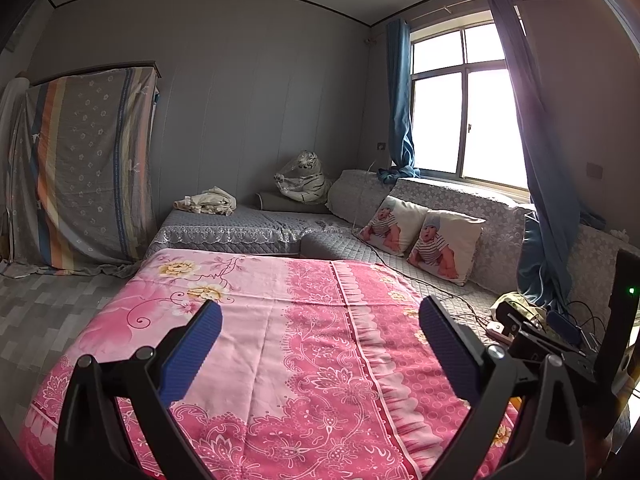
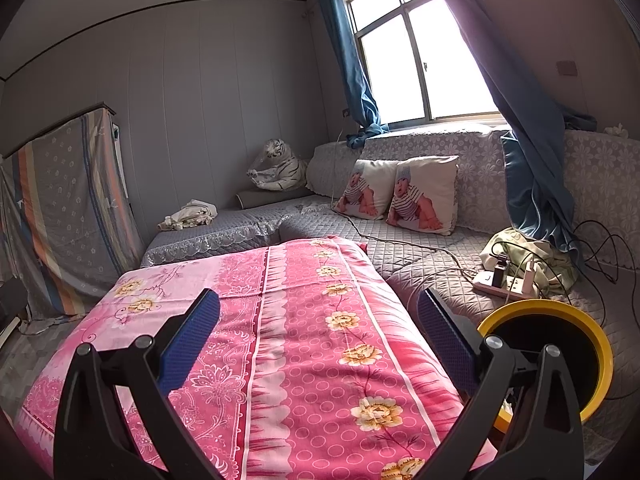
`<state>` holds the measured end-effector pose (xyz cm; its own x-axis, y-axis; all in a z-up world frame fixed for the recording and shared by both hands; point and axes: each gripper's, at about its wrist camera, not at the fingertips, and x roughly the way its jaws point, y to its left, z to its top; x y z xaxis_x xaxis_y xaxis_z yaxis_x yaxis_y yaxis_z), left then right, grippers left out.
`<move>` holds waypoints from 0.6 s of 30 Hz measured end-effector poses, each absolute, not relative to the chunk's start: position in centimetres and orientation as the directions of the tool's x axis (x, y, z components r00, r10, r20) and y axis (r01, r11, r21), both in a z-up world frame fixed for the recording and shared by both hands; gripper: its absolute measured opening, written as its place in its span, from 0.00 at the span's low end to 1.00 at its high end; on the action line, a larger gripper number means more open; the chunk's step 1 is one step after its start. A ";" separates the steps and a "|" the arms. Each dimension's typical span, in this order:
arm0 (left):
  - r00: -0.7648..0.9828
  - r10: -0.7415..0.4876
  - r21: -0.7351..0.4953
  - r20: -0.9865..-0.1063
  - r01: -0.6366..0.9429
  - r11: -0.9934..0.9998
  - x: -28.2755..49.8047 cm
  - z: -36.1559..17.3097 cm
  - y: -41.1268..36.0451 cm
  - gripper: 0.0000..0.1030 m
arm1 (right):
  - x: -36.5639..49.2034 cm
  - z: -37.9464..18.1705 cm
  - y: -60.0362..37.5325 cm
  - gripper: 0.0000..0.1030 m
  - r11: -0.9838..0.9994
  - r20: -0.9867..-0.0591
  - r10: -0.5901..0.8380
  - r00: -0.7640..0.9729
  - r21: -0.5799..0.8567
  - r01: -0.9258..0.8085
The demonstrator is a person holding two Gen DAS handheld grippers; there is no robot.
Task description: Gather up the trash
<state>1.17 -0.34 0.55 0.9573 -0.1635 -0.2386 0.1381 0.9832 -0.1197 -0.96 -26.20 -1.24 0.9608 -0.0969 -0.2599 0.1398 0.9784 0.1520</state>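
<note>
Both grippers wide open, holding nothing: left gripper [image 1: 320, 354] and right gripper [image 2: 318, 344] hover over the pink floral cloth [image 2: 280, 344]. Yellow bin [image 2: 560, 356] sits just right of the cloth, by the sofa [image 2: 420, 256]. Can't make out any trash on the cloth.

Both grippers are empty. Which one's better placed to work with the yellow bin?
Right, probably. The yellow bin sits just beside the right gripper; the left gripper view doesn't show it. Both grippers are open over the pink bedspread.
</note>
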 end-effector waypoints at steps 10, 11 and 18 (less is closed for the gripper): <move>0.955 -0.167 -0.121 -0.247 0.141 0.983 1.4 0.5 -0.3 0.92 | -0.9 -1.6 -26.1 0.92 0.978 -0.264 -0.096 0.960 0.153 0.140; 0.954 -0.168 -0.121 -0.247 0.141 0.983 1.4 0.5 -0.3 0.92 | -0.9 -1.6 -26.1 0.92 0.978 -0.264 -0.096 0.960 0.153 0.139; 0.951 -0.180 -0.122 -0.252 0.153 0.981 1.6 0.3 -0.2 0.92 | -0.8 -1.8 -26.1 0.92 0.978 -0.267 -0.095 0.959 0.155 0.140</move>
